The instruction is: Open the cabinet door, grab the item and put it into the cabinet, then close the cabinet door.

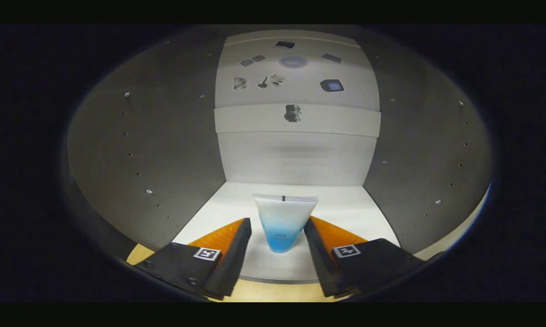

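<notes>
gripper (277, 229) at the mouth of the open cabinet (164, 150), looking straight in. fingers spread, one on each side of the tube (282, 222), with a visible gap on both sides, so released, not pressing on it.

tube (translucent top fading to blue, cap end down) stands upright on the cabinet floor (345, 200), near the front lip, well short of the back wall (295, 156). the back wall is pale, with small dark marks or stickers higher up; too small to make out. side walls show rows of shelf-pin holes.

judged stage: item placed inside, release done or nearly done; backing out and closing the door still to come. the door itself i cannot place from here.

risks from here:
- the tube balances on its narrow cap end with the broad crimped end on top. it looks top-heavy, so a light knock should tip it.
- both fingers flank it closely. any sideways drift or twist while drawing back would likely clip it and drop it forward, toward the lip.
- it stands close to the front edge. if it falls outward it may roll onto the yellowish surface (273, 290) below the lip, or lie across the opening and block the door.
- a swinging door could also strike it.

safest: pull straight back along the finger line, gripper held wide.
</notes>
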The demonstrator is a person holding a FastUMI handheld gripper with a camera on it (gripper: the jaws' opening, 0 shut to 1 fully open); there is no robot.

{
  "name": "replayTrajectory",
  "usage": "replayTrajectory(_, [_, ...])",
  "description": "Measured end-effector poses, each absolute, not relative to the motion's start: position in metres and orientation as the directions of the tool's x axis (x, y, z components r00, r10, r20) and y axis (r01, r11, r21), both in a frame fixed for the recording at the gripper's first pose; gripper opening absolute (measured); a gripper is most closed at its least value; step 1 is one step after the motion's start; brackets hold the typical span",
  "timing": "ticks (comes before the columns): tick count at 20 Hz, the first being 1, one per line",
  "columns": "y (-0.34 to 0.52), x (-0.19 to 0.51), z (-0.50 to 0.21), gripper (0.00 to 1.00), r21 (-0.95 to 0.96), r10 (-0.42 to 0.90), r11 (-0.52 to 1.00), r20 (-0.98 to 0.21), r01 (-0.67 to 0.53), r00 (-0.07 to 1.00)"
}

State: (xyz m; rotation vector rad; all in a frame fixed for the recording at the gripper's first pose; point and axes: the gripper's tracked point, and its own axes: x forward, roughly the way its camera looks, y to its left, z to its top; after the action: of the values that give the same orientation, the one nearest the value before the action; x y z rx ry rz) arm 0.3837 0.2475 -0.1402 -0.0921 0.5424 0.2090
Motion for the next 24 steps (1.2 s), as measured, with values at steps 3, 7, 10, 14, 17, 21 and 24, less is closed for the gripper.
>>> replayTrajectory(3, [0.248, 0.381, -0.135, 0.93, -0.036, 0.173, 0.974, -0.508, -0.222, 0.844])
replayTrajectory(7, [0.246, 0.370, -0.113, 0.96, -0.049, 0.167, 0.976, -0.464, -0.213, 0.870])
replayTrajectory(10, [0.251, 0.347, -0.081, 0.96, -0.050, 0.180, 0.975, -0.398, -0.218, 0.899])
replayTrajectory(14, [0.267, 0.285, -0.022, 0.96, -0.060, 0.232, 0.964, -0.276, -0.258, 0.933])
replayTrajectory(17, [0.278, 0.230, 0.015, 0.96, -0.075, 0.289, 0.949, -0.187, -0.307, 0.939])
replayTrajectory(21, [0.280, 0.154, 0.051, 0.96, -0.067, 0.344, 0.933, -0.126, -0.354, 0.930])
replayTrajectory(24, [0.269, 0.105, 0.067, 0.96, -0.081, 0.356, 0.928, -0.098, -0.364, 0.929])
